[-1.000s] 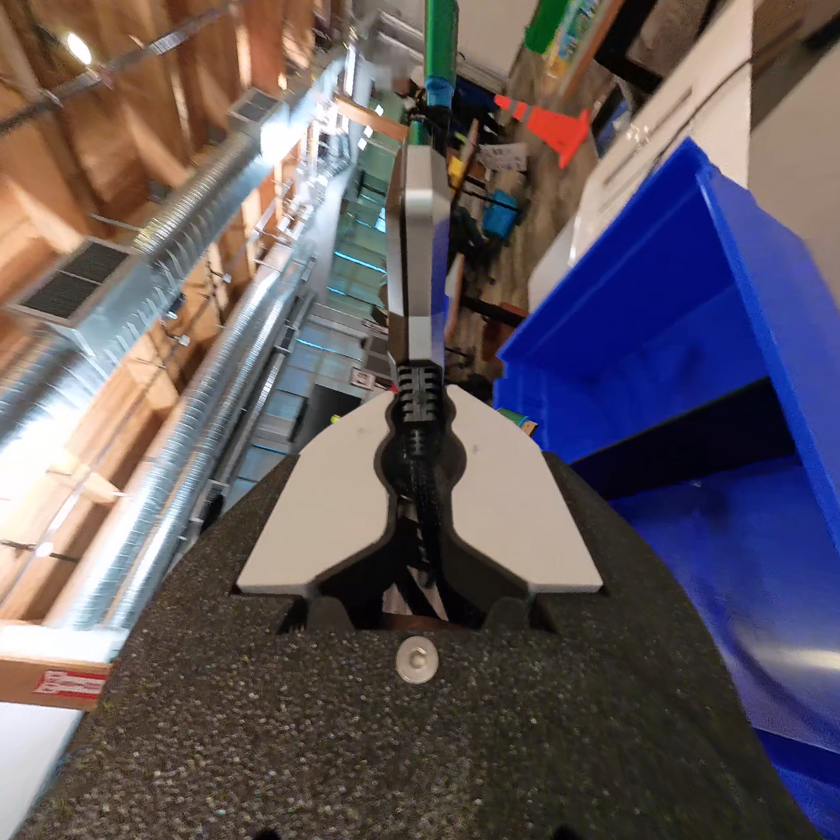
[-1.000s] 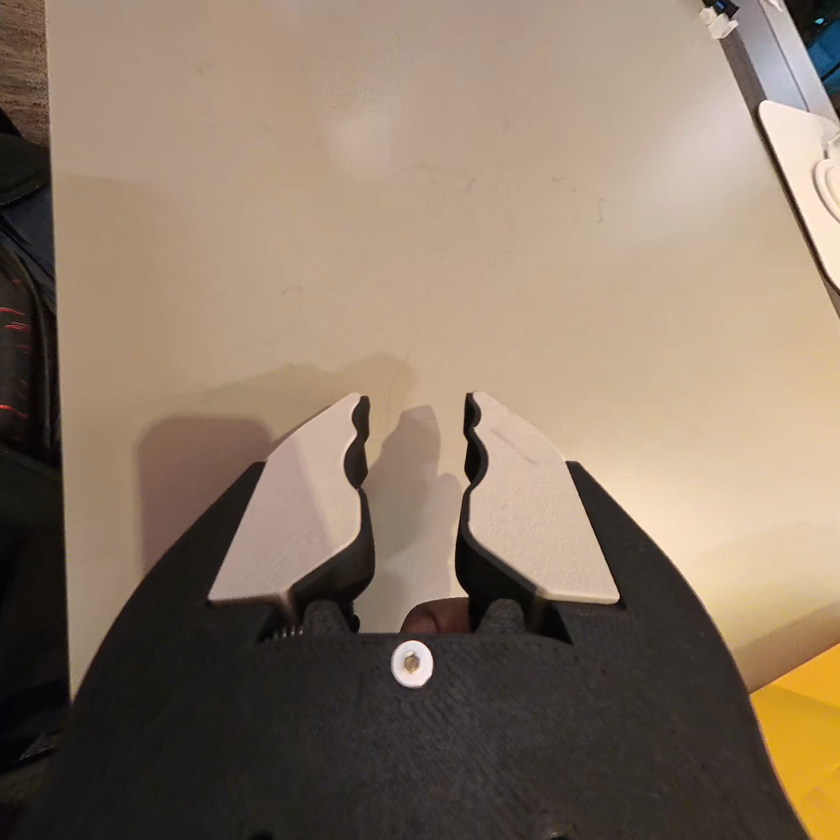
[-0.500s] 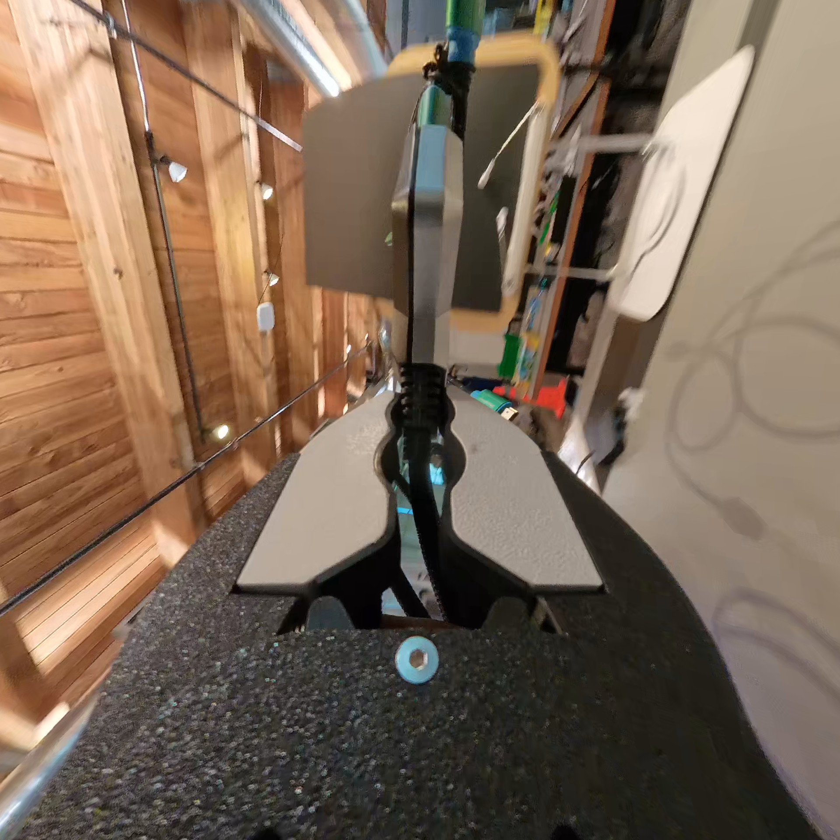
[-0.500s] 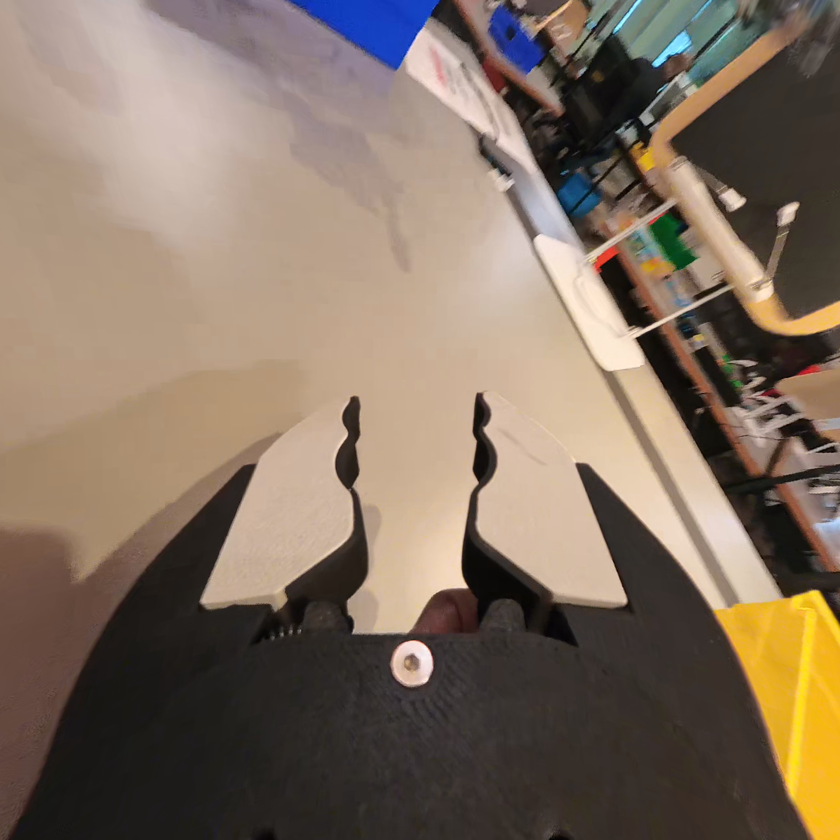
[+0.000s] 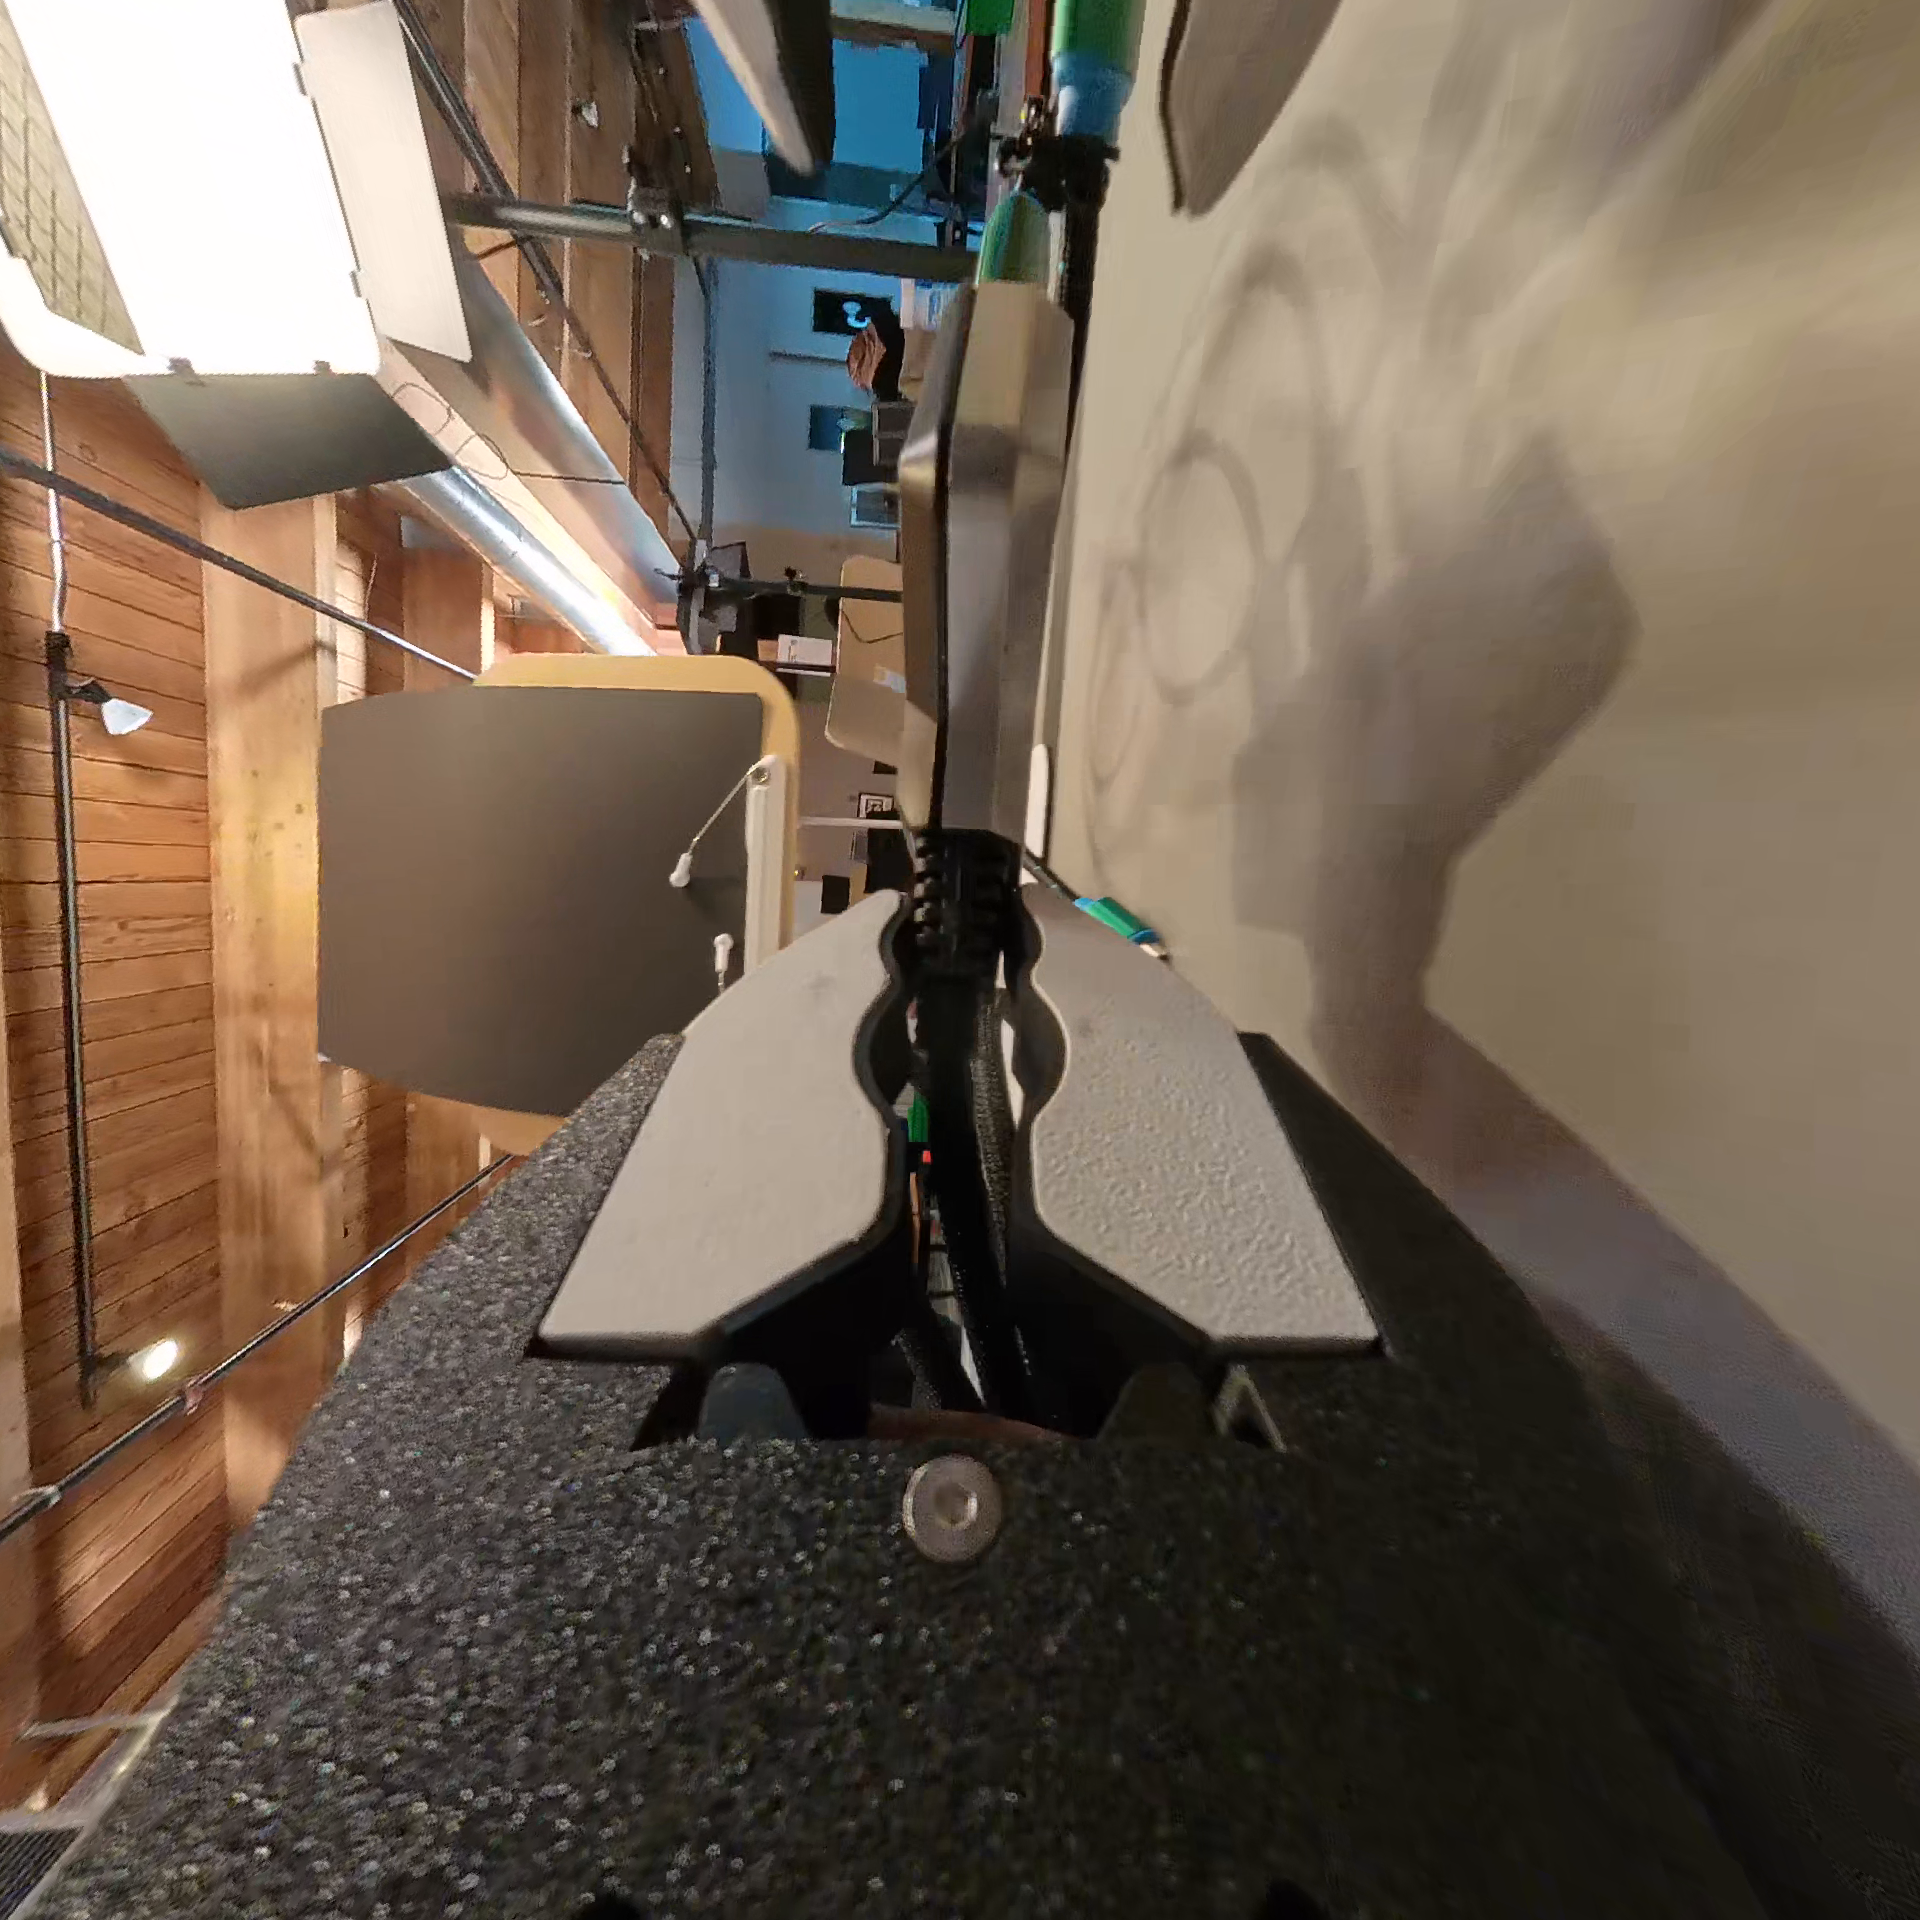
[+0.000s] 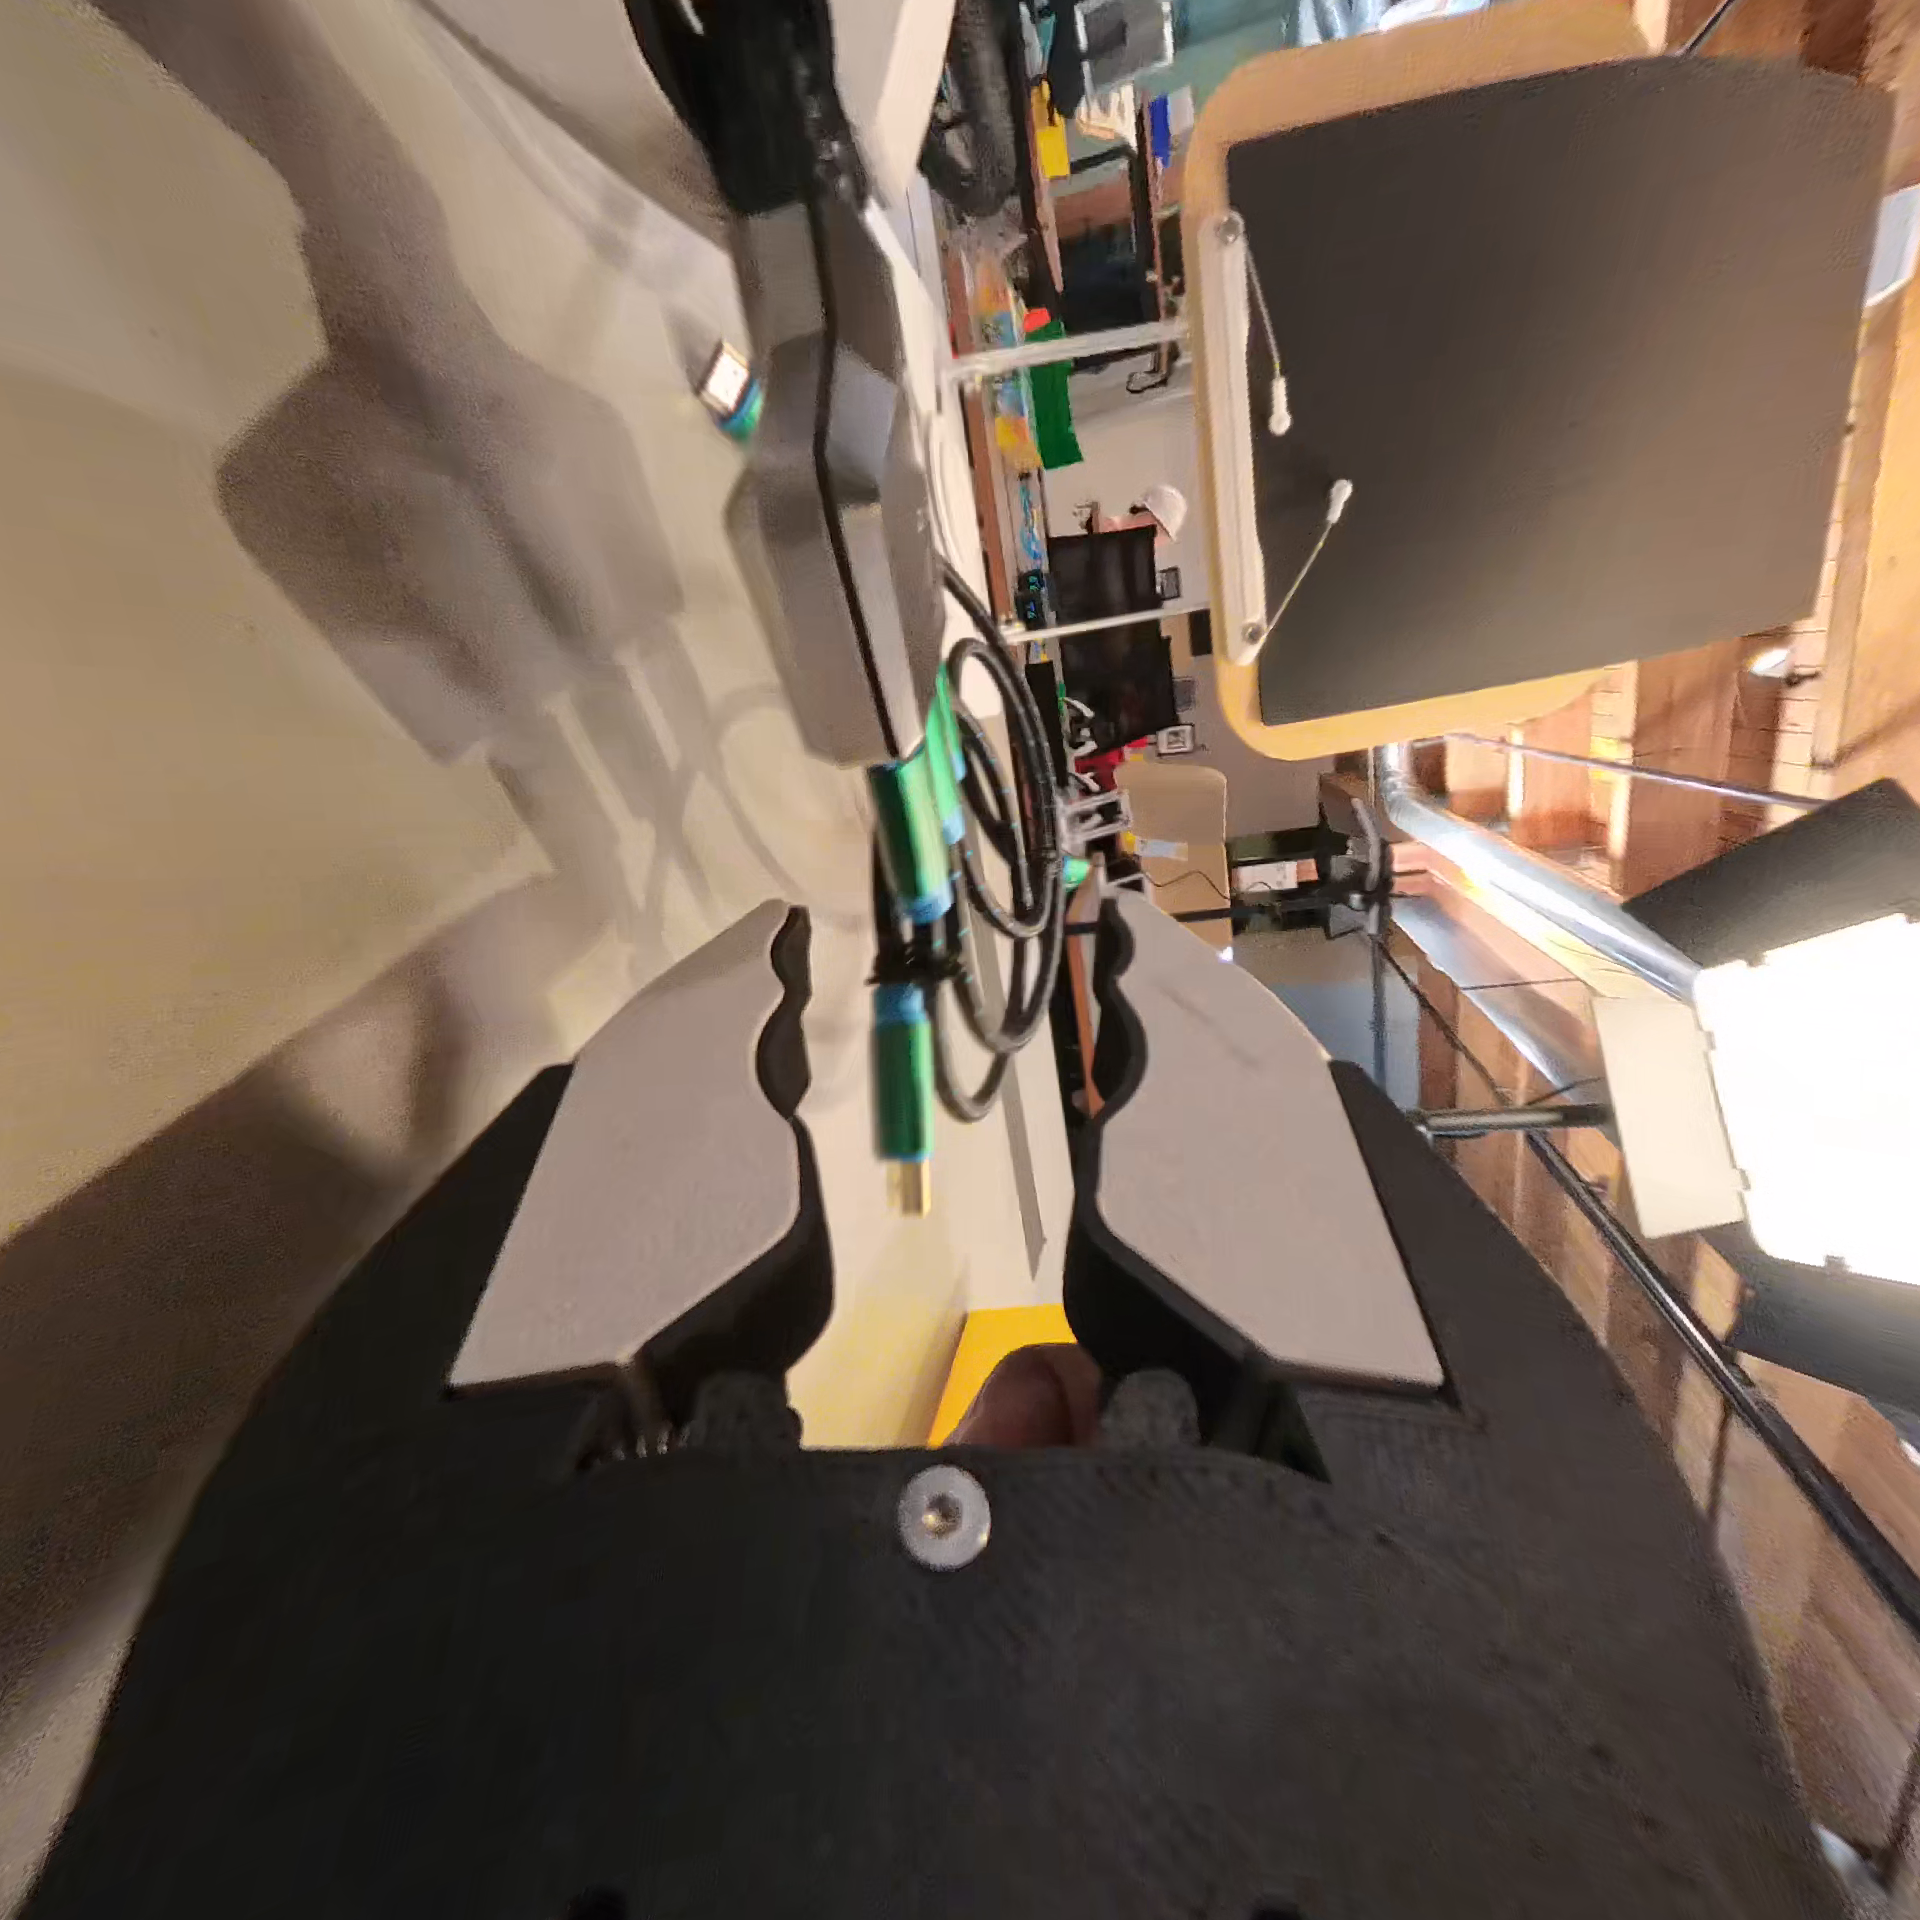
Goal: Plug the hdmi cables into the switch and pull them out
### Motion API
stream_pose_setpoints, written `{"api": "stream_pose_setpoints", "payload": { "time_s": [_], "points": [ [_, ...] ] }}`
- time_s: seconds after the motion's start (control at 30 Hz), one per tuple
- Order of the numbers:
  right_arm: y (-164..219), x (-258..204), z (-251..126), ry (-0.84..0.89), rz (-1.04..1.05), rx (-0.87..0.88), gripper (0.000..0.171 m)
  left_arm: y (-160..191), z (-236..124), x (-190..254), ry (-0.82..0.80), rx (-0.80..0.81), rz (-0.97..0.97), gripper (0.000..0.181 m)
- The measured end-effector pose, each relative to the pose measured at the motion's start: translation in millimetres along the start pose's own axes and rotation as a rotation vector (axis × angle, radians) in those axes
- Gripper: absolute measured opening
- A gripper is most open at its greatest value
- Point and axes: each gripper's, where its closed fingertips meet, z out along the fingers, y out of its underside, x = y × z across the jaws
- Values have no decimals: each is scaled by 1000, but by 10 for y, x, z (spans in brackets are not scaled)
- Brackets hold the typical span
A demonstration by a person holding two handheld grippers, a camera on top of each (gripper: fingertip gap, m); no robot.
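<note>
My left gripper (image 5: pixel 961 914) is shut on the black cable (image 5: pixel 971 1091) of the silver switch (image 5: pixel 982 561), which sticks out ahead of the fingers close over the beige table (image 5: pixel 1558 520). A green HDMI plug (image 5: pixel 1023 234) sits in its far end. In the right wrist view the switch (image 6: pixel 831 540) hangs in the air with green plugs (image 6: pixel 914 779) in its near end and black cable loops (image 6: pixel 1013 790) below it. My right gripper (image 6: pixel 945 925) is open. A loose green plug with a gold tip (image 6: pixel 899 1070) hangs between its fingertips, untouched.
A black board in a wooden frame (image 6: pixel 1538 395) stands beyond the table edge. A yellow bin (image 6: pixel 997 1361) lies under my right gripper. A bright light panel (image 5: pixel 208 208) and a white pad (image 5: pixel 1236 94) are also in view. Across from one pair of fingers to the other is roughly 11 centimetres.
Both views have swung round. My right gripper turned from bare table to face the switch and the hanging green plug, staying open. My left gripper kept its hold and moved toward the table.
</note>
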Motion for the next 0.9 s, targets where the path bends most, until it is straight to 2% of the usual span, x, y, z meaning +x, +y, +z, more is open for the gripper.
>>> {"api": "stream_pose_setpoints", "payload": {
  "time_s": [0.1, 0.13, 0.17, 0.27, 0.3, 0.4, 0.57, 0.73, 0.8, 0.9],
  "points": [
    [-40, -146, 98, 23, -21, 5, 47, -28, -14, 143, 40, 28, 34, 15],
    [-58, -203, 122, 22, -29, 13, 42, -41, -26, 173, 53, 40, 19, 16],
    [-73, -245, 138, 20, -37, 19, 28, -57, -37, 215, 74, 52, -3, 16],
    [-88, -264, 164, 7, -29, 30, 20, -104, -45, 227, 95, 79, -35, 16],
    [-79, -289, 181, -5, -19, 32, 12, -111, -38, 222, 102, 77, -53, 16],
    [-47, -317, 211, -23, 14, 8, 11, -120, -15, 241, 124, 71, -73, 17],
    [-29, -325, 259, -24, 44, -42, 12, -176, -29, 232, 89, 38, -44, 41],
    [-3, -325, 325, -46, 81, -47, 12, -182, 1, 202, 56, 31, 11, 45],
    [-11, -332, 327, -51, 78, -45, 12, -204, -37, 179, 59, 64, 12, 45],
    [-27, -341, 331, -59, 79, -38, 12, -348, -161, 194, 115, 172, -99, 42]
  ]
}}
